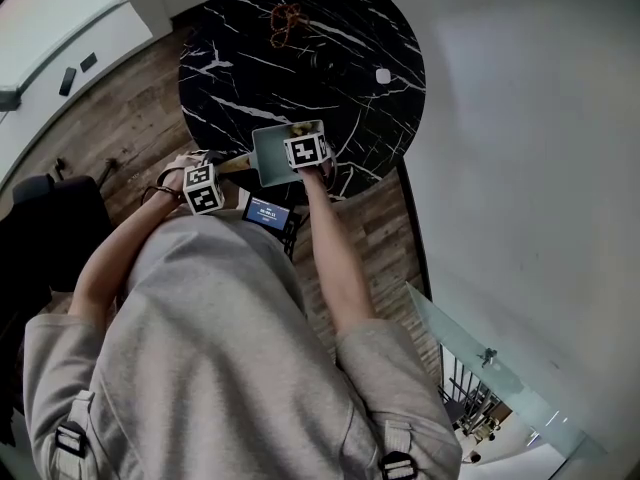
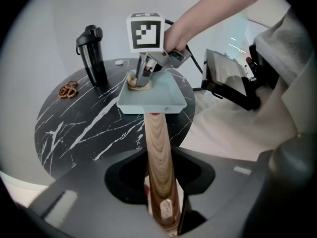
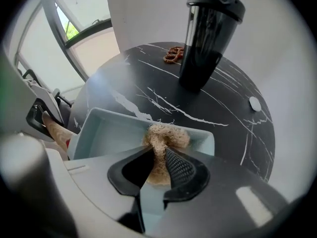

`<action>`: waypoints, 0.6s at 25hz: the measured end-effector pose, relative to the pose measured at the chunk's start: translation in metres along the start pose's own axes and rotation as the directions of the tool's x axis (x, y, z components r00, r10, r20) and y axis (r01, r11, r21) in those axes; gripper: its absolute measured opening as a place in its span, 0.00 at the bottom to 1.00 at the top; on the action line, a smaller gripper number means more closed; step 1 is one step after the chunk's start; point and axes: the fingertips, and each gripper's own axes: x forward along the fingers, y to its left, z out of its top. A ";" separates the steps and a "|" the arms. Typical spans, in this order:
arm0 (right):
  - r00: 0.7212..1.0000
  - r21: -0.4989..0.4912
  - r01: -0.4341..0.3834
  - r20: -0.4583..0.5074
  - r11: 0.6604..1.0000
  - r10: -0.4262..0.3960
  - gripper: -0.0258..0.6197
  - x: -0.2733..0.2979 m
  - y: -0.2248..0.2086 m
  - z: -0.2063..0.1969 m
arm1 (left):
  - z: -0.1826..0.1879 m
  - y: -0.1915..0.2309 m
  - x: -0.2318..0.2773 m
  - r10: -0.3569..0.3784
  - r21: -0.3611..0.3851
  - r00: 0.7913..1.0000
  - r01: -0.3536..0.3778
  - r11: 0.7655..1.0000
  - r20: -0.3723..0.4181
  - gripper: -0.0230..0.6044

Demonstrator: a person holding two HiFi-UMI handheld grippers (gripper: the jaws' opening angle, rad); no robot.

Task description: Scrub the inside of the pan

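At the near edge of the round black marble table: the pan, square, pale blue-grey, open side up. Cannot tell whether resting on the top or held just above it. Long axis from the wooden handle through the pan body, running off the near edge toward the person's left and pointing in the other direction over the table. Seen along the left gripper's jaws, the handle straight ahead with the pan at its far end.

Gripped by the left gripper near the handle's free end, jaws fairly wide yet closed on the wood from both sides.

In the right gripper, a tan fibrous scrubber, pinched between jaws drawn close together, only the tuft sticking out past the tips. Pressed down inside the pan, against the wall farthest from the handle and toward one corner. Reaching into the pan from above and from the person's right.

Elsewhere on the table, well apart from the pan – a black bottle standing upright near the middle, a small brown pretzel-like tangle toward the far edge, a small white disc toward the right edge.

Off the table, just beside the near edge: a lit screen on a stand.
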 end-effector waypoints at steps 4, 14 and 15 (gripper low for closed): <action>0.999 -0.098 -0.042 0.011 0.994 0.043 0.18 0.001 0.032 0.007 | 0.000 0.000 0.000 0.000 0.000 1.000 0.000 1.000 0.001 0.25; 0.987 -0.183 -0.159 -0.003 0.970 0.161 0.18 0.001 0.097 0.020 | 0.000 0.000 0.000 0.012 0.005 1.000 -0.012 1.000 0.000 0.25; 0.985 -0.171 -0.168 -0.001 0.971 0.170 0.18 0.000 0.098 0.020 | 0.000 0.000 0.000 0.013 0.005 1.000 -0.013 1.000 0.000 0.25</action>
